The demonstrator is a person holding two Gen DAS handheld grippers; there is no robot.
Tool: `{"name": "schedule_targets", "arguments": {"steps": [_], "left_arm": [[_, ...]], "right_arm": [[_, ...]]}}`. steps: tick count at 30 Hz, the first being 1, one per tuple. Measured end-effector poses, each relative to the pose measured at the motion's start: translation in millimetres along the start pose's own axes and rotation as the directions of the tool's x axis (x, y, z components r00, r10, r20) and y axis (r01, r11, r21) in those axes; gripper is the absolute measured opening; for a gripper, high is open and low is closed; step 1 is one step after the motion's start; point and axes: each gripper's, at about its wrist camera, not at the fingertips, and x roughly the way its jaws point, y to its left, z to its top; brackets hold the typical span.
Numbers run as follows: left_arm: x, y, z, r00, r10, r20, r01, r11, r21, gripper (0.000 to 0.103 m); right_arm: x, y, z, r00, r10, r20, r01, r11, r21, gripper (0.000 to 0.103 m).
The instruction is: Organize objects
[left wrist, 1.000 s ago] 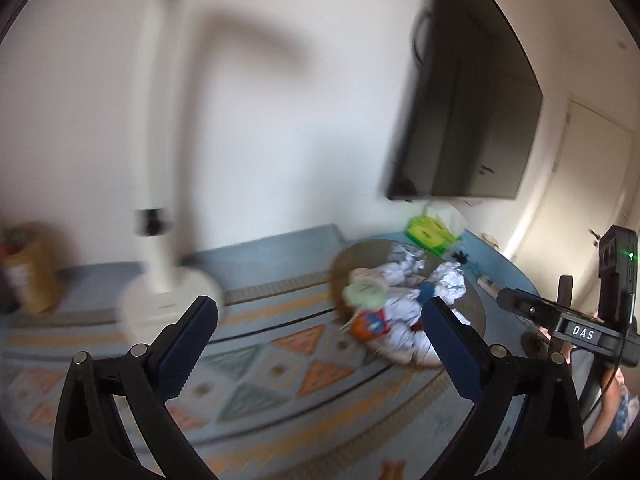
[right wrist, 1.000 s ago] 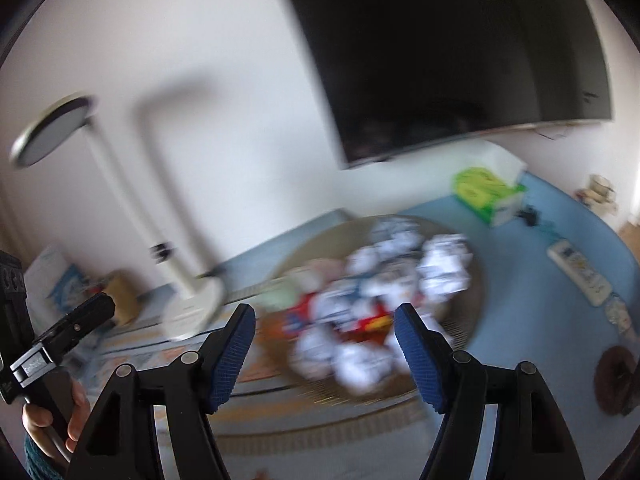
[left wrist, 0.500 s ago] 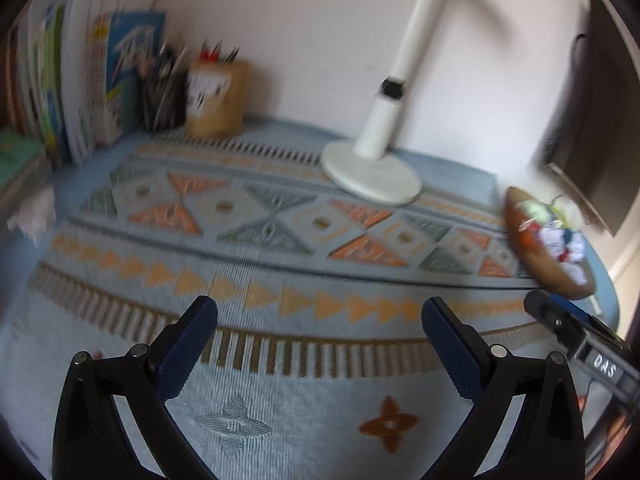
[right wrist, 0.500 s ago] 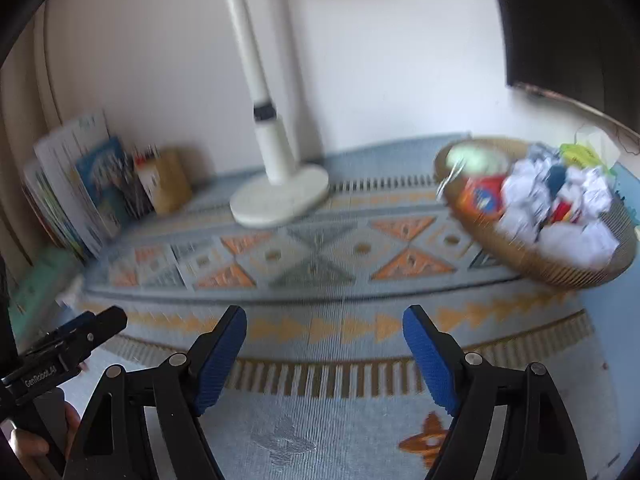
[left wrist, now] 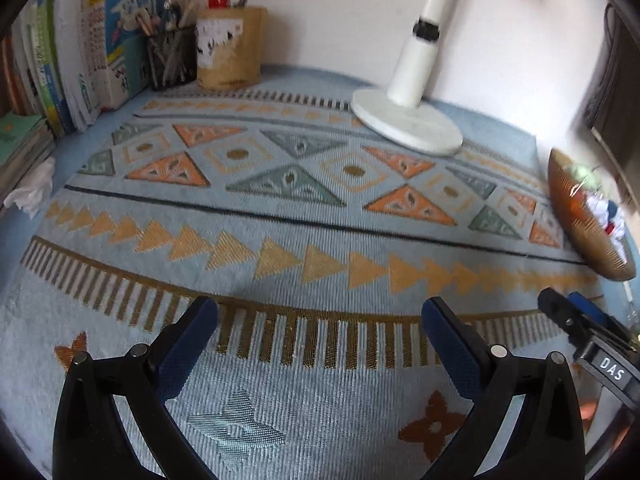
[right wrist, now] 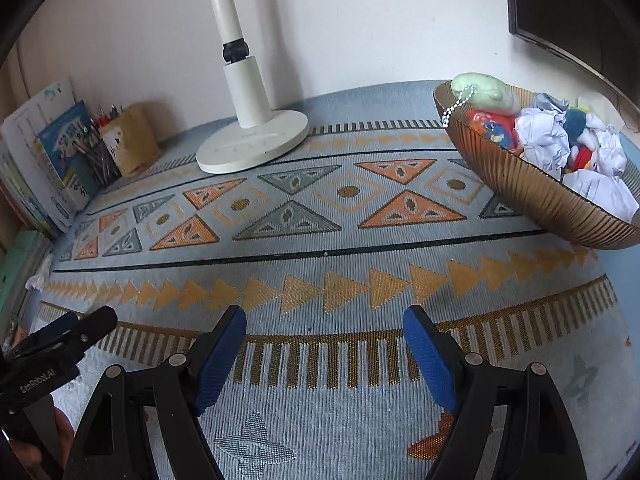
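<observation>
A brown ribbed bowl point(right wrist: 532, 196) stands at the right of the patterned mat point(right wrist: 320, 240). It holds crumpled white paper balls point(right wrist: 544, 136), a pale green plush point(right wrist: 484, 92) with a bead chain, and red and blue toys point(right wrist: 492, 128). The bowl also shows at the right edge of the left wrist view point(left wrist: 580, 216). My left gripper point(left wrist: 320, 320) is open and empty above the mat's near edge. My right gripper point(right wrist: 324, 328) is open and empty, also over the near edge, left of the bowl.
A white lamp base point(right wrist: 252, 144) stands at the back of the mat. Books point(left wrist: 92, 48), a mesh pen holder point(left wrist: 172, 60) and a tan cup point(left wrist: 228, 48) line the back left. A crumpled tissue point(left wrist: 32, 192) lies at the left. A dark screen point(right wrist: 580, 12) hangs at the right.
Both grippers have tilted down from the wall and screen towards the mat and come closer to it. Both stay open and empty.
</observation>
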Motion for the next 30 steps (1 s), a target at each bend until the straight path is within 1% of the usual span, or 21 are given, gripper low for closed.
{"name": "schedule_targets", "arguments": {"steps": [6, 12, 14, 16, 18, 20, 22, 23, 30], "left_arm": [[4, -10, -1, 0.998, 0.065, -0.021, -0.064, 0.997, 0.050, 0.102], [6, -13, 0, 0.996, 0.086, -0.030, -0.084, 0.995, 0.058, 0.102], [8, -15, 0, 0.994, 0.101, -0.037, -0.098, 0.992, 0.075, 0.102], [9, -17, 0, 0.993, 0.109, -0.043, -0.105, 0.990, 0.090, 0.102], [9, -16, 1, 0.993, 0.106, -0.045, -0.101, 0.991, 0.091, 0.102], [9, -16, 1, 0.993, 0.109, -0.046, -0.105, 0.990, 0.092, 0.103], [9, -15, 1, 0.993, 0.113, -0.046, -0.109, 0.990, 0.087, 0.103], [9, -15, 1, 0.992, 0.114, -0.046, -0.109, 0.990, 0.086, 0.103], [7, -14, -2, 0.994, 0.099, -0.040, -0.094, 0.989, 0.113, 0.103]], "right_arm": [[2, 1, -1, 1.000, -0.011, -0.014, 0.011, 1.000, -0.008, 0.080], [9, -1, -1, 0.998, -0.019, -0.052, 0.019, 1.000, 0.006, 0.080], [10, 1, -1, 0.998, -0.018, -0.060, 0.018, 1.000, 0.000, 0.085], [10, 3, -1, 0.997, -0.024, -0.071, 0.023, 1.000, -0.011, 0.086], [12, 9, -2, 0.995, -0.046, -0.092, 0.042, 0.998, -0.047, 0.090], [14, 18, -5, 0.989, -0.097, -0.114, 0.084, 0.990, -0.111, 0.097], [12, 18, -7, 0.987, -0.110, -0.114, 0.097, 0.989, -0.112, 0.101], [13, 14, -7, 0.987, -0.105, -0.125, 0.095, 0.992, -0.085, 0.103], [9, 11, -10, 0.987, -0.108, -0.115, 0.099, 0.992, -0.083, 0.103]]}}
